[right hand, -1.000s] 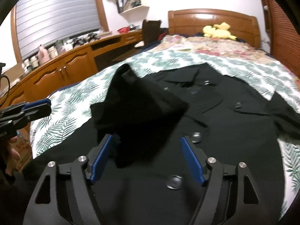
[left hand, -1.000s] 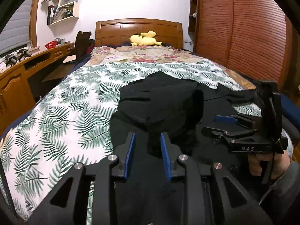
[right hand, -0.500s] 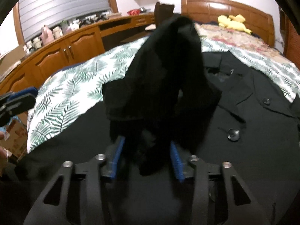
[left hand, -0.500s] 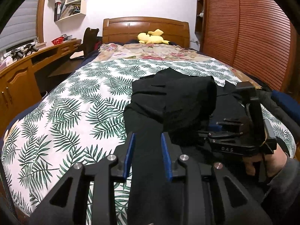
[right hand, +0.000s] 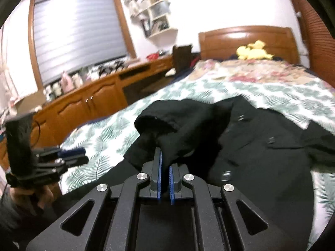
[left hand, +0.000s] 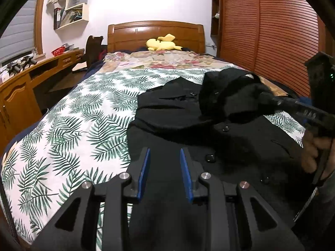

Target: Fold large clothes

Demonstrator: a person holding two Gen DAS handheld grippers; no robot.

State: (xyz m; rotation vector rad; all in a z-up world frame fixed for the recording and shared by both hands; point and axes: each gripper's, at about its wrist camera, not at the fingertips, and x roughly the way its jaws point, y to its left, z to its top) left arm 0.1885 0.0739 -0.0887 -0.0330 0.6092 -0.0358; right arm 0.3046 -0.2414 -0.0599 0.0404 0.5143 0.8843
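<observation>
A black buttoned coat (left hand: 209,144) lies spread on the bed over the palm-leaf sheet (left hand: 83,117). My right gripper (right hand: 164,168) is shut on the coat's black sleeve (right hand: 173,133) and holds it lifted above the coat body (right hand: 261,167). In the left wrist view the right gripper (left hand: 270,100) holds the bunched sleeve (left hand: 226,96) at the right. My left gripper (left hand: 164,163) is open and empty, low over the coat's near hem. It also shows in the right wrist view (right hand: 71,156) at the left.
A yellow plush toy (left hand: 161,45) lies by the wooden headboard (left hand: 155,33). A floral blanket (left hand: 159,59) covers the bed's far end. A wooden desk and cabinets (right hand: 88,102) run along the left. A slatted wardrobe (left hand: 272,33) stands at the right.
My right gripper closed on the black sleeve and carried it up and rightwards across the coat. My left gripper stayed open and shifted a little over the hem.
</observation>
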